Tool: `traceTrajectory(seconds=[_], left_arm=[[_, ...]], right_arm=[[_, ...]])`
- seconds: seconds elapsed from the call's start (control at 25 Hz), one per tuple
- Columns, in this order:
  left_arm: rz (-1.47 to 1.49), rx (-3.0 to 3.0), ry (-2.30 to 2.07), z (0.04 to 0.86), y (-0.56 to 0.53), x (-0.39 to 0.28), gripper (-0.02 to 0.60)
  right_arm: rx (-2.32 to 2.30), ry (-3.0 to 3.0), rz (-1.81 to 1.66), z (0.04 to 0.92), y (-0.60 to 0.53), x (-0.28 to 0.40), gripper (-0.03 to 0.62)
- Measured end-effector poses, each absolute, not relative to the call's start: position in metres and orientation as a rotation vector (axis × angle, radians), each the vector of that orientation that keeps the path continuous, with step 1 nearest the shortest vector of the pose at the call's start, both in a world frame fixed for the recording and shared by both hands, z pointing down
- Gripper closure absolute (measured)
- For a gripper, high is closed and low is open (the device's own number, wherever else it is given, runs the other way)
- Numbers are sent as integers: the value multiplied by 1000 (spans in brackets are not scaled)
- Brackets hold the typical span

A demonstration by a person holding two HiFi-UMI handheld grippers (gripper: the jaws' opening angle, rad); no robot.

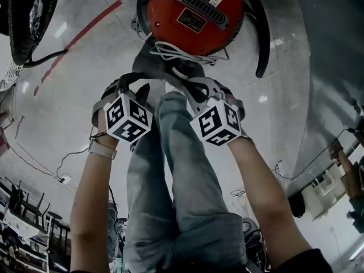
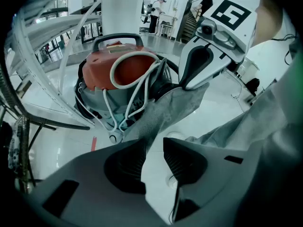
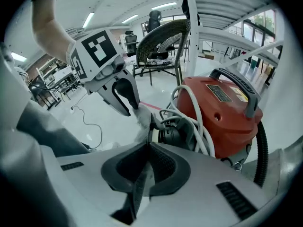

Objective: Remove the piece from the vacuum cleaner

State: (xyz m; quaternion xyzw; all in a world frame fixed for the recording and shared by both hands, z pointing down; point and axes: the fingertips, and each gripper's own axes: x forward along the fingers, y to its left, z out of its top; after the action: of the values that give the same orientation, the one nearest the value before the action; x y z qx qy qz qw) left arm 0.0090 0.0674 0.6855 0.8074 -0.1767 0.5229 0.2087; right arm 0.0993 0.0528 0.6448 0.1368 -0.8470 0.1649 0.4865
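right jaws: right gripper [image 3: 147, 148] was clamped on a thin fold of the grey fabric piece [image 2: 173, 105], pads pressed together on it.
left jaws: left gripper [image 2: 152, 145] stood with its pads apart, bare floor showing between them; the narrow end of the fabric piece met the tip of its left pad.
fabric piece: it ran taut from the front of the vacuum cleaner [image 1: 193, 16] out to the two grippers, which were close side by side.
vacuum cleaner: red-topped with a dark handle [image 2: 118, 40], it stood upright on the glossy floor [image 1: 68, 95], just beyond the person's raised knee [image 1: 173, 104].
white cord [image 2: 137, 93]: looped loosely over the front of the vacuum cleaner, above where the fabric piece came out.
black hose [image 3: 260, 150]: curved down the vacuum cleaner's side.
floor: a red line [image 1: 85, 30] crossed it to the left of the vacuum cleaner.
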Motion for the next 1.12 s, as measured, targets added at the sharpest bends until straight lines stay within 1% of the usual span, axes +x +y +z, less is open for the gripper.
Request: traceTrajectory(seconds=[0.48,0.84,1.12], left_arm=[[1461,2236,-489,687,69,7,451],[1466,2241,-494,687,63,10,449],[1474,2243,-484,689,58,10,449]], right_arm=[[153,-2056,259,646,59,97,551],[41,-2075,236,645,60,102,549],[159,-2050,294,645,57,99,542]])
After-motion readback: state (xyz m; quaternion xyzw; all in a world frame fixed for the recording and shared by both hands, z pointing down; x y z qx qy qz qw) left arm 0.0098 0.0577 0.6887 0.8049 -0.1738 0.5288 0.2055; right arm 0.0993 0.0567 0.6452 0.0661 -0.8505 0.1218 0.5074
